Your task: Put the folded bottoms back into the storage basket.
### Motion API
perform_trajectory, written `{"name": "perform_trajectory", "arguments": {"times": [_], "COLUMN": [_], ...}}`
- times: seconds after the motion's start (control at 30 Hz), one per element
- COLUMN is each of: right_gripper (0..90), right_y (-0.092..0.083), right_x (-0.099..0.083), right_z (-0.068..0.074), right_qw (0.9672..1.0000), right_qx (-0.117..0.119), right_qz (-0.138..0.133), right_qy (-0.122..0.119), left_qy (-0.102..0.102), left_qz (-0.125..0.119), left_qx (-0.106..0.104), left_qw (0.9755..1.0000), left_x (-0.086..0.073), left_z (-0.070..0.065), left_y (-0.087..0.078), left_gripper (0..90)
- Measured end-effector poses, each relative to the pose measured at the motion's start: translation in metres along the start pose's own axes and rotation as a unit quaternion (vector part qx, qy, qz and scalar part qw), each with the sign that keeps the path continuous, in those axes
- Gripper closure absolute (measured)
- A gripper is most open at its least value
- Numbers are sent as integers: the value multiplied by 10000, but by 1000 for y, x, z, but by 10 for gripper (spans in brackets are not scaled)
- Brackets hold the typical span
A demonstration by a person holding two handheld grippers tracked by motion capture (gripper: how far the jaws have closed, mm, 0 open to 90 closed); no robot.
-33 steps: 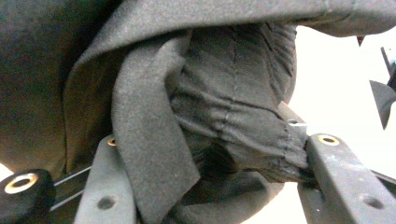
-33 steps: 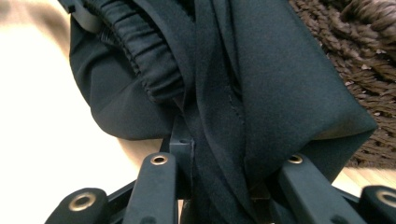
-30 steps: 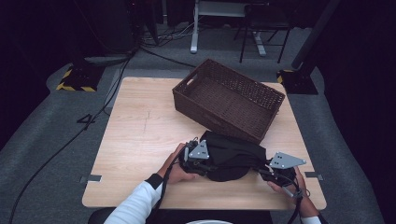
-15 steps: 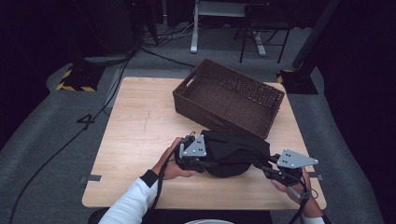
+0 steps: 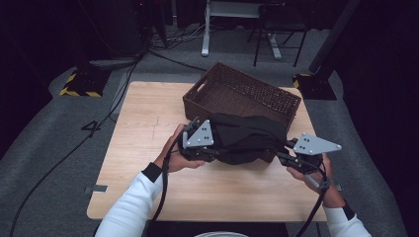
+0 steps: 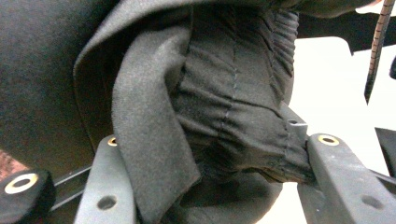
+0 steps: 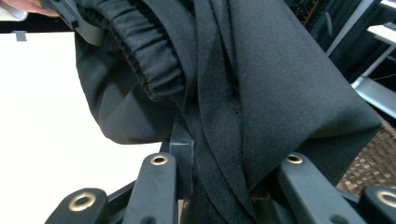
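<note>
Wooden table (image 5: 148, 128): wicker basket (image 5: 242, 94) just behind black garment (image 5: 247, 138) both grippers clamp

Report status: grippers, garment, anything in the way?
Left gripper and right gripper both shut on black garment. Garment bunched between them, near wicker basket. Nothing blocking.

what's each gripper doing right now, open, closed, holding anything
Left gripper: closed on the black garment, at its gathered edge.
Right gripper: closed on the same garment's folded fabric, beside the wicker basket.
</note>
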State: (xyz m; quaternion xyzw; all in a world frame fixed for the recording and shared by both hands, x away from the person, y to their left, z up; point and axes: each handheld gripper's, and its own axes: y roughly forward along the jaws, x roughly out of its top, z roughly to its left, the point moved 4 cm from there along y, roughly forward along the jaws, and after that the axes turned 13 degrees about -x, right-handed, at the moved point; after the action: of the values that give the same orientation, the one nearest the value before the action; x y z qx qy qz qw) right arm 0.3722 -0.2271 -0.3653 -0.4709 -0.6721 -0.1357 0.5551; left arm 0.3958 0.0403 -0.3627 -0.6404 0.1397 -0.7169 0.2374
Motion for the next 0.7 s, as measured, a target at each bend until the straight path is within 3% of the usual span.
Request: {"name": "perform_trajectory", "arguments": {"times": [0.07,0.2,0.27,0.33,0.5,0.53,0.6,0.7], "right_gripper": [703,703,703,703,702,702,702,702], "right_y": [4,16,23,31,50,54,63,72], "right_x": [5,16,19,22,26,25,23,21], "right_z": [-6,-20,-25,-31,-44,-46,-51,-56], "right_qw": [10000,9997,9996,9992,9987,9987,9984,9980], "right_qx": [-60,-175,-210,-306,-399,-400,-431,-433], "right_qz": [12,43,69,139,253,286,359,446], "right_qy": [-73,-145,-153,-231,-182,-148,-118,-75], "left_qy": [-19,-94,-82,-141,-263,-263,-326,-383], "left_qz": [-8,-27,-21,40,19,19,43,47], "left_qx": [38,194,201,255,271,271,296,271], "left_qw": [10000,9998,9998,9996,9993,9993,9990,9989], "left_x": [2,9,10,13,13,13,12,10], "left_z": [4,30,35,53,83,83,98,109], "left_y": [0,2,3,7,15,15,22,27], "left_gripper": [501,501,501,501,500,501,500,500]}}
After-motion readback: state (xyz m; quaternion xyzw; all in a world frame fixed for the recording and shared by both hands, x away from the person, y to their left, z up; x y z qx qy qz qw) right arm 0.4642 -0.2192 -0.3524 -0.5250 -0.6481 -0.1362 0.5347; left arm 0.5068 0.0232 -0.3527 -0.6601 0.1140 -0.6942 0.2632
